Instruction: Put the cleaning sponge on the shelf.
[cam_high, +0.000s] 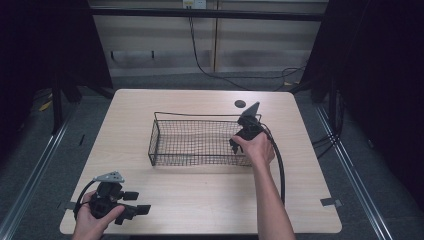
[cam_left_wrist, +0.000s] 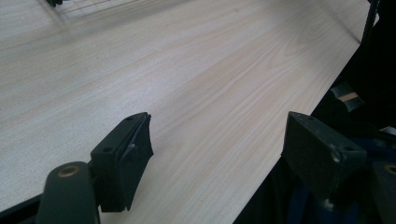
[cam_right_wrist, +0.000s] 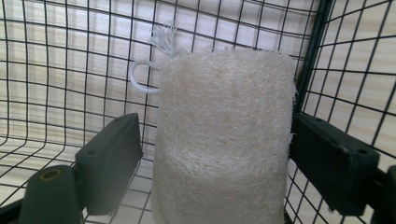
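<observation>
step in hand, likely: setting loofah (cam_right_wrist: 224, 140) into wire basket (cam_high: 165, 145), at its right end. right claw (cam_right_wrist: 217, 154) w/ loofah between the jaws, right jaw touching, left jaw just off it, so grip loose or letting go; can't tell which. next: open wide, lift straight out w/o snagging mesh. left claw (cam_left_wrist: 217, 154) wide, holding nothing, over near-left surface (cam_left_wrist: 196, 70). loofah base cut off, contact w/ basket floor unclear.

I noted the wire basket (cam_high: 200, 142) sat mid-tabletop (cam_high: 200, 200); the loofah (cam_right_wrist: 224, 140) stood inside it at its right end, between my right tongs (cam_right_wrist: 215, 154); left tongs (cam_high: 135, 202) hovered near the front-left corner.
</observation>
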